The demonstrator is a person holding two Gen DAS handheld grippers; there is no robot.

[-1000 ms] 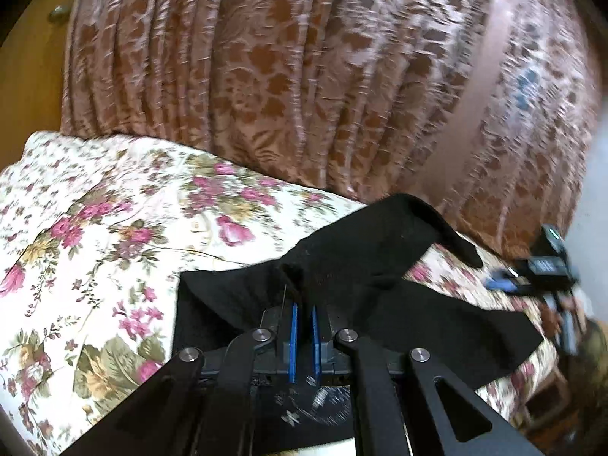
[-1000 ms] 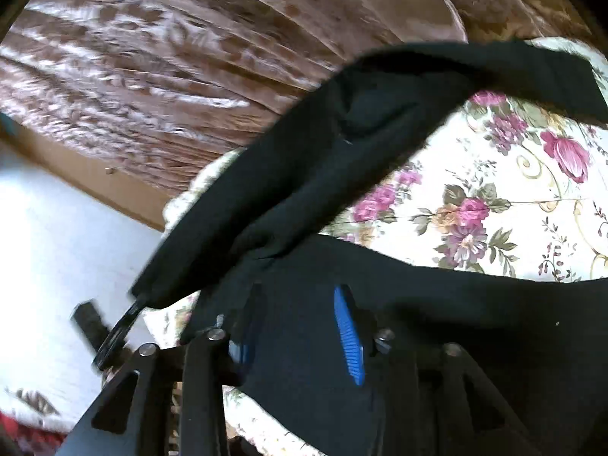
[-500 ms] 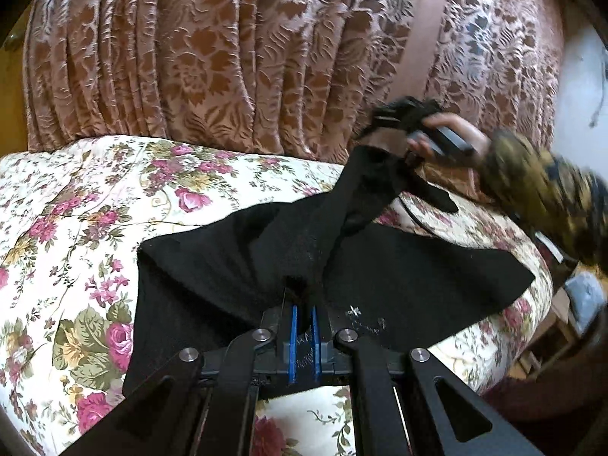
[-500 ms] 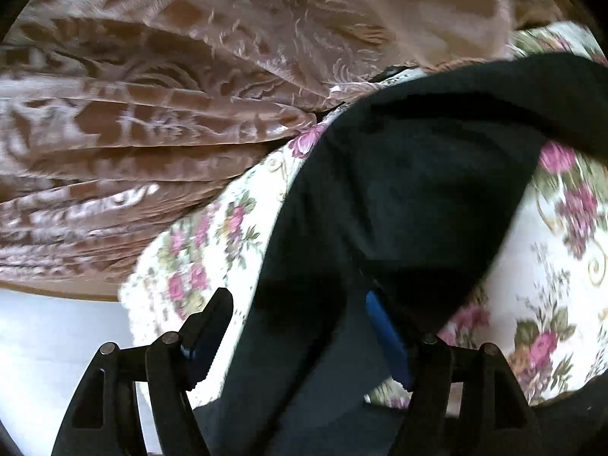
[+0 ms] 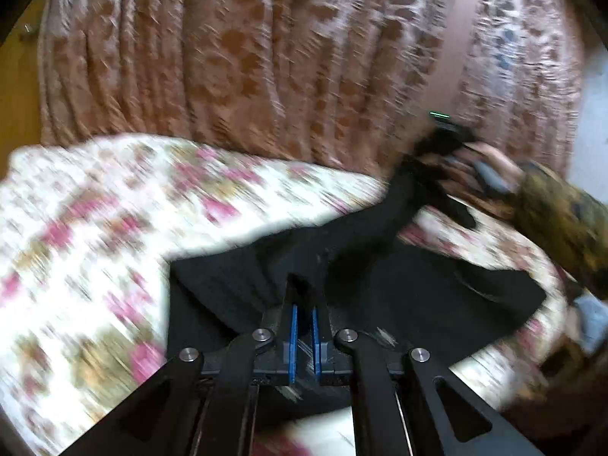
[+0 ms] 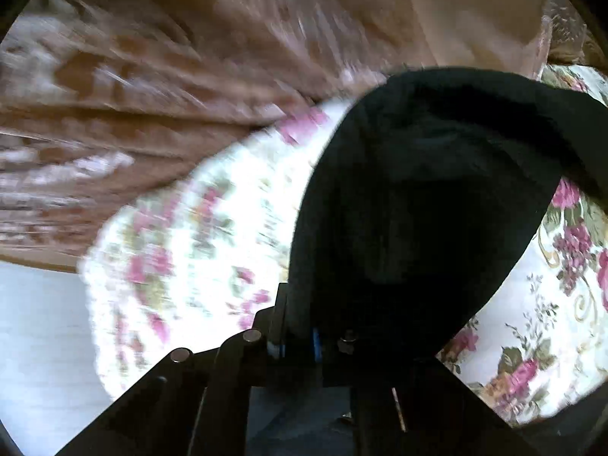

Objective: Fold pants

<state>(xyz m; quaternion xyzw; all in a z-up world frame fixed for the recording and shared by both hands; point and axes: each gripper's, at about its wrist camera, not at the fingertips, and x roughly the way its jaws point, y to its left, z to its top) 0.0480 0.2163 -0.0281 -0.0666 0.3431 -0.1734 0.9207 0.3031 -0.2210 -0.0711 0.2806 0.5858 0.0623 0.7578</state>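
Black pants [image 5: 399, 285] lie on a floral bedspread [image 5: 95, 235]. My left gripper [image 5: 302, 296] is shut on a fold of the pants near the front edge. My right gripper [image 5: 442, 144] shows at the far right of the left wrist view, holding a raised end of the pants above the bed. In the right wrist view the right gripper [image 6: 298, 338] is shut on the black cloth [image 6: 418, 209], which drapes over its right finger and hides it. Both views are motion-blurred.
Brown patterned curtains [image 5: 266, 57] hang right behind the bed. The person's sleeved arm [image 5: 562, 220] reaches in from the right. The bed's right edge drops to a pale floor [image 6: 38, 323]. A wooden panel [image 5: 15, 95] stands at far left.
My right gripper has closed on the pants end and holds it up by the curtain. The left gripper stays shut on the cloth while its view swings and blurs.
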